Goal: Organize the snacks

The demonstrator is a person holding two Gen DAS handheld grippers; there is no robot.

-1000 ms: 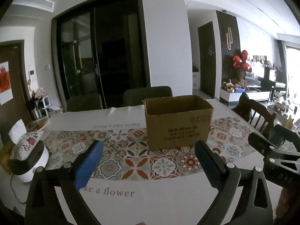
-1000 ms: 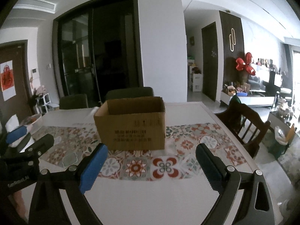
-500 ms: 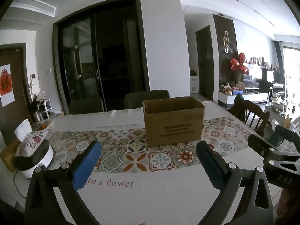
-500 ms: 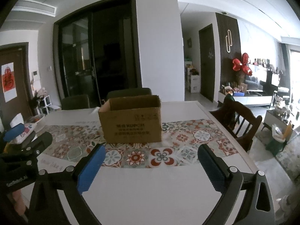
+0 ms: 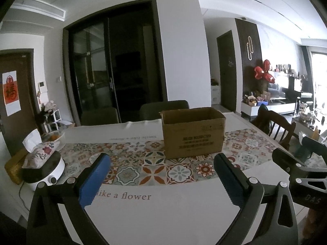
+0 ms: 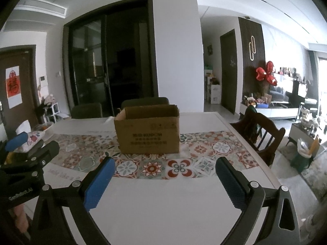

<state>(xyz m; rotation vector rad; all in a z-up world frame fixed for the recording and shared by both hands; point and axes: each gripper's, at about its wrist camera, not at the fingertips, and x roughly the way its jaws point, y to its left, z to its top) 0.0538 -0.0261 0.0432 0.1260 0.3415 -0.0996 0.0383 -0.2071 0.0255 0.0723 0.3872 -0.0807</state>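
The left tongs [image 5: 162, 175], black-framed with blue ribbed pads, are held low over the near edge of the counter [image 5: 163, 210], pointing level toward 12 o'clock, spread wide with nothing between the pads. The right tongs [image 6: 165, 175], of the same build, sit in a matching pose just beside them, also spread wide and holding nothing. In the left wrist view the right tongs show at 3 o'clock; in the right wrist view the left tongs show at 9 o'clock.

The brown corrugated cardboard box [image 5: 193, 131] stands upright on the counter's patterned tile-print runner [image 5: 130, 163], at 12 o'clock from both tongs and well apart from them. Its top is open, the flaps out of sight, and dark printed lettering marks its near face. What lies inside is hidden by the near wall.

At 9 o'clock a floral fabric tissue cover [image 5: 40, 155] rests on a round white appliance [image 5: 44, 173].
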